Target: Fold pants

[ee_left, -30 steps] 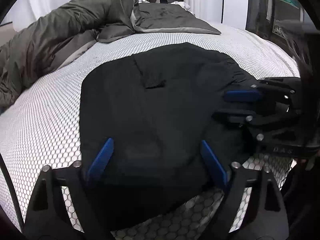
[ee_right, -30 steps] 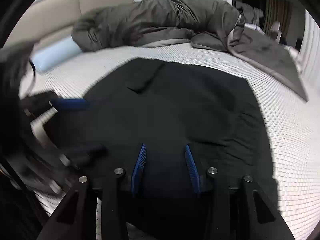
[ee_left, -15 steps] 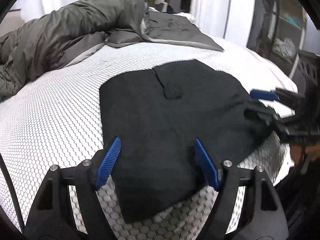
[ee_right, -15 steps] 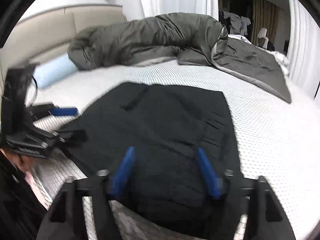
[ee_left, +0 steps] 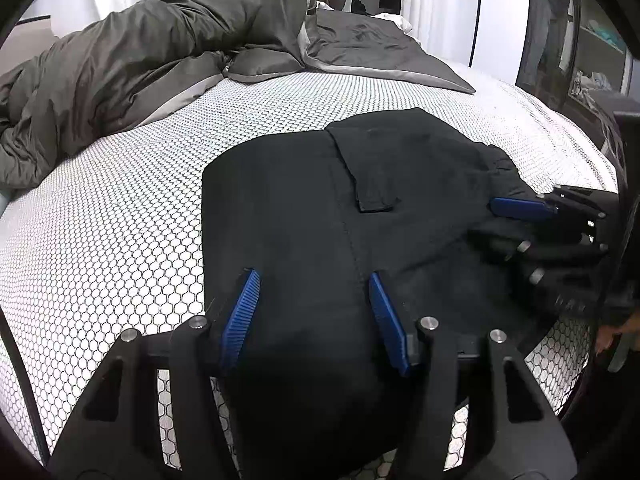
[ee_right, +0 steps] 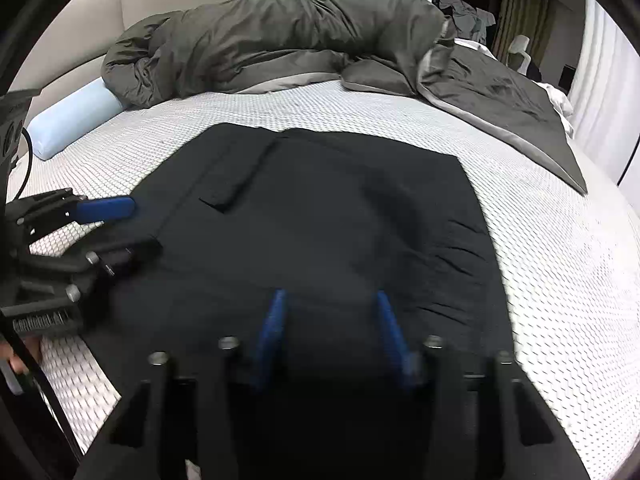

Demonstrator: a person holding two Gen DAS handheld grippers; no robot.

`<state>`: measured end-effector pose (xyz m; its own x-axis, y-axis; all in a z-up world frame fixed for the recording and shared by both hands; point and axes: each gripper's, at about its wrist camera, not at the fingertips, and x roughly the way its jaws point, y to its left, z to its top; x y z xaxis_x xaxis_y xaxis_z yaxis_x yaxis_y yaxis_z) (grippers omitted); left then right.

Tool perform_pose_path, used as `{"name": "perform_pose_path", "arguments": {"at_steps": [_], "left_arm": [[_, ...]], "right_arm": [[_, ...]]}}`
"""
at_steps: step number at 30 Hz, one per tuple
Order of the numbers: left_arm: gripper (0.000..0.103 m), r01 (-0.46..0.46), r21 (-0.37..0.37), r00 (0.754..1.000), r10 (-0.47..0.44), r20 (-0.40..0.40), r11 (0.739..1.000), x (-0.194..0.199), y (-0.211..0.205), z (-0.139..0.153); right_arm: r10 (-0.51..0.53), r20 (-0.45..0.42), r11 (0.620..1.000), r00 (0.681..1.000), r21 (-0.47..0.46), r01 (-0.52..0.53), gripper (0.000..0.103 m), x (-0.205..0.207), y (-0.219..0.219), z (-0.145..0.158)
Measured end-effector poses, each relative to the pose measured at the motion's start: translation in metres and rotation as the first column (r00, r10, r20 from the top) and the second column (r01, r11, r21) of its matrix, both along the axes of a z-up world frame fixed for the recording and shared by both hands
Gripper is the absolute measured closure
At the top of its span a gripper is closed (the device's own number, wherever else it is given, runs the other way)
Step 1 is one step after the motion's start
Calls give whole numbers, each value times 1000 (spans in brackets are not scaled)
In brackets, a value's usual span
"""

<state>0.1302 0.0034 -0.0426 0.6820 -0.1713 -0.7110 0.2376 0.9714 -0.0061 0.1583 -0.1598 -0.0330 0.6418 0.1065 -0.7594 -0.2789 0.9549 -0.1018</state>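
Left wrist view: the black fabric pants (ee_left: 320, 208) lie folded on the honeycomb-patterned white bed (ee_left: 120, 220), lower centre. Left gripper (ee_left: 314, 308) and right gripper (ee_right: 330, 330) fingers are spread, apparently gripping nothing, though blur hinders; next comes pinching an edge for another fold.

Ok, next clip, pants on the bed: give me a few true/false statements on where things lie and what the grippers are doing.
1. The pants lie flat on the bed. True.
2. The left gripper is shut on the pants. False: its jaws stand open.
3. A grey duvet is bunched beyond the pants. True.
4. The light blue pillow rests on the pants. False: it lies apart, near the headboard.
5. The right gripper is open. True.
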Motion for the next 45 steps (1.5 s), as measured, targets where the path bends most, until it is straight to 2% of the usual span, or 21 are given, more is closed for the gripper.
{"name": "perform_pose_path", "arguments": {"at_steps": [1, 3, 7, 10, 12, 13, 16, 19, 20, 22, 24, 26, 27, 29, 30, 33, 35, 37, 39, 41, 45], "left_arm": [[48, 1, 0, 1000, -1, 0, 1000, 0, 0, 0], [48, 1, 4, 1000, -1, 1, 1000, -1, -1, 0], [48, -9, 1, 1000, 9, 0, 1000, -3, 0, 2], [50, -12, -22, 1000, 12, 11, 1000, -16, 2, 12], [50, 37, -36, 999, -36, 41, 999, -28, 0, 16], [50, 63, -21, 997, -62, 34, 998, -31, -4, 14], [48, 93, 27, 996, -93, 4, 995, -30, -9, 0], [39, 73, 13, 997, -73, -5, 997, -31, 1, 2], [34, 60, 5, 998, -60, -10, 998, -31, 5, 3], [33, 42, -28, 999, -42, -17, 999, -34, 15, 5], [33, 25, -42, 1000, -25, -10, 999, -37, 22, 13], [33, -19, -43, 999, 20, 25, 999, -37, 28, 24], [33, -39, -76, 998, 43, 47, 996, -35, 34, 32], [32, -44, -107, 997, 50, 58, 993, -26, 36, 43], [32, -43, -98, 997, 49, 65, 994, -17, 32, 48], [32, -17, -14, 998, 18, 53, 1000, 16, 14, 55], [32, 16, 78, 1000, -18, 24, 997, 43, -2, 50], [32, 8, 113, 1000, -7, -5, 994, 66, -10, 43], [35, -2, 80, 996, 9, -85, 997, 90, -12, 27], [35, 14, 64, 993, -6, -120, 998, 98, -9, 14], [26, 24, 25, 996, -21, -90, 999, 94, 3, 12]], "right_arm": [[-3, 2, 1000, 1000, 12, 3, 69, -2, -6, 1], [0, 7, 1000, 1000, 30, 0, 70, -5, -14, 4], [14, 44, 1000, 999, 7, -15, 69, -16, -15, 5], [35, 79, 997, 996, 65, -41, 67, -28, -17, 16], [97, 82, 988, 992, 110, -106, 63, -41, -16, 19], [122, 71, 986, 990, 103, -129, 60, -43, -14, 17], [186, 16, 982, 982, -24, -186, 60, -45, -5, 4], [167, 17, 986, 986, 9, -168, 60, -48, -24, 13], [127, 28, 992, 991, -2, -127, 56, -49, -35, 16], [86, 14, 996, 996, 36, -86, 43, -47, -51, 17], [67, 10, 992, 998, 108, -67, 43, -46, -61, 20], [58, 69, 994, 996, 94, -65, 43, -50, -59, 29], [61, 104, 993, 993, 90, -71, 43, -53, -55, 35], [65, 137, 988, 988, 127, -82, 43, -47, -48, 46], [64, 135, 986, 989, 145, -84, 43, -41, -45, 48], [69, 78, 986, 995, 149, -80, 43, 2, -24, 52], [95, 17, 988, 995, 123, -97, 43, 34, -5, 48], [107, -29, 991, 994, 86, -104, 43, 59, 7, 42], [91, -109, 996, 990, -7, -92, 46, 87, 22, 25], [66, -159, 991, 985, -101, -82, 51, 99, 24, 6], [121, -158, 989, 980, -66, -132, 52, 87, -1, 9]]}}
